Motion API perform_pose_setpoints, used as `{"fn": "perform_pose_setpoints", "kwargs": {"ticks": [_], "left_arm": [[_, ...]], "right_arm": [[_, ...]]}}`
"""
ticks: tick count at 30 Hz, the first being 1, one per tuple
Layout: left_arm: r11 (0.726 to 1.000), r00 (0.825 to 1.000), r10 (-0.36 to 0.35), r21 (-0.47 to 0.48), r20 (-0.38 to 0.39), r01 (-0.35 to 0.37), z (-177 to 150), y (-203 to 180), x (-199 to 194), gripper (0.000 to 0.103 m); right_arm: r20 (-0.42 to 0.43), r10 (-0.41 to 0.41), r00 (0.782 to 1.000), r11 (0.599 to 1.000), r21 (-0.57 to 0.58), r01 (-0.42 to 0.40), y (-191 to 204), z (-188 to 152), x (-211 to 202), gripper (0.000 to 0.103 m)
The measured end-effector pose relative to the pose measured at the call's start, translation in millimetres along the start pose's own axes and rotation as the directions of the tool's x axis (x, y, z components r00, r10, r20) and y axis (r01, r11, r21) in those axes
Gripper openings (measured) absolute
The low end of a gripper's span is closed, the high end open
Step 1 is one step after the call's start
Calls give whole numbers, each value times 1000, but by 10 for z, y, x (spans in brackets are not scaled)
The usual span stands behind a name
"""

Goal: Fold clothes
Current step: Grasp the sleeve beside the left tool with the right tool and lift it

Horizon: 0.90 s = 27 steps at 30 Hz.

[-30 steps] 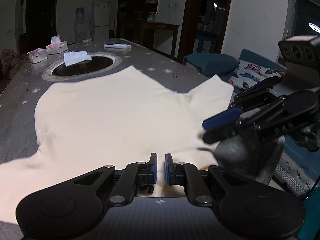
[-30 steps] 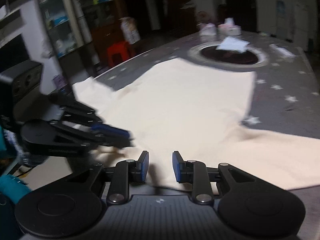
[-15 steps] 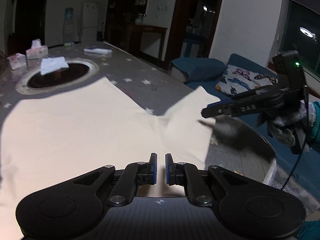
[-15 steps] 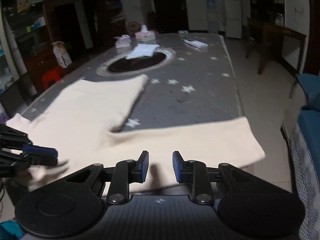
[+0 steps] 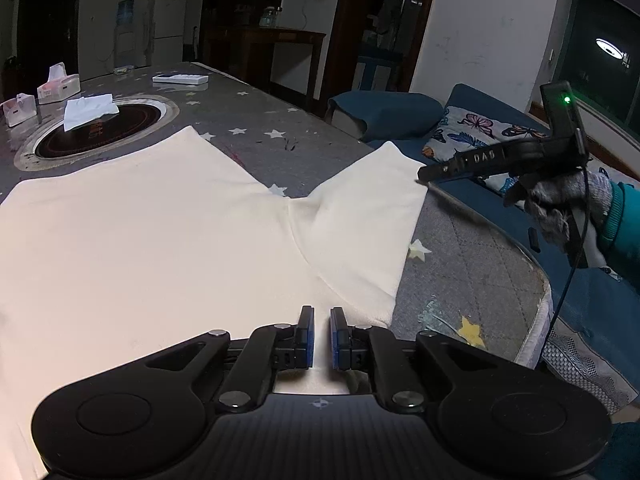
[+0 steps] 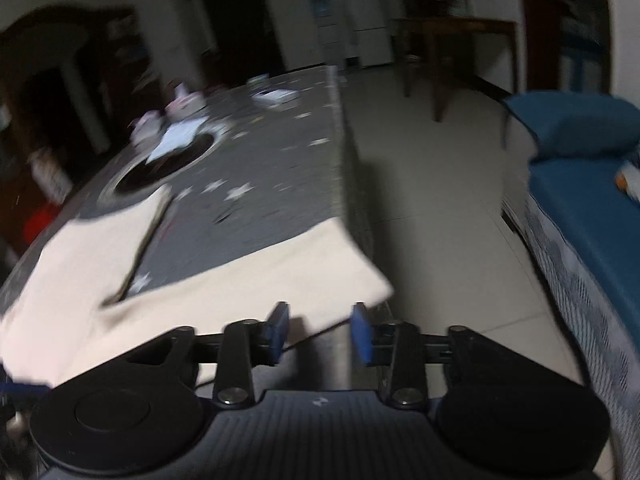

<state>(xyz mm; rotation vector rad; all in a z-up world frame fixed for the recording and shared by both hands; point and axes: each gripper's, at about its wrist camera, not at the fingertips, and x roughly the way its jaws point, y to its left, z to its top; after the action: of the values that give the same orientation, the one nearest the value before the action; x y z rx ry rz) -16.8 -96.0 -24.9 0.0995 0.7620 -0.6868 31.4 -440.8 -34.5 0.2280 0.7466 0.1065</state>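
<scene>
The cream shirt (image 5: 152, 240) lies spread flat on the star-print desk (image 5: 460, 248), one sleeve (image 6: 280, 276) reaching the edge. Left tool (image 5: 322, 332) sits nearly closed over the fabric, gripping nothing. Right tool (image 6: 320, 330) is opening over the sleeve end, pads clear.

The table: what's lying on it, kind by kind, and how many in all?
Cream shirt: 1
Tissue boxes: 2
Loose white tissue: 1
White remote-like slab: 1
Total: 5, all on the star-print table.
</scene>
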Motion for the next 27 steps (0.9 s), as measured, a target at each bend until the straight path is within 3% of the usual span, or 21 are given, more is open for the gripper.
{"fn": "perform_pose_setpoints", "kwargs": {"ticks": [4, 9, 11, 15, 27], "left_arm": [[1000, 1000, 3, 2, -3, -3, 8, -10, 10, 9], [1000, 1000, 6, 10, -6, -6, 17, -18, 19, 10], [1000, 1000, 7, 11, -8, -7, 18, -21, 20, 10], [1000, 1000, 10, 14, -10, -10, 23, -29, 20, 10], [1000, 1000, -1, 10, -7, 1, 66, -20, 42, 17]], "right_arm": [[2, 6, 1000, 996, 93, -6, -215, -8, 77, 37], [25, 80, 996, 969, 232, -84, -462, -41, 157, 36], [36, 102, 994, 960, 260, -108, -519, -51, 181, 29], [74, 89, 993, 965, 239, -105, -494, -32, 123, 6], [204, 115, 972, 973, 174, -152, -227, 268, -361, 4]]}}
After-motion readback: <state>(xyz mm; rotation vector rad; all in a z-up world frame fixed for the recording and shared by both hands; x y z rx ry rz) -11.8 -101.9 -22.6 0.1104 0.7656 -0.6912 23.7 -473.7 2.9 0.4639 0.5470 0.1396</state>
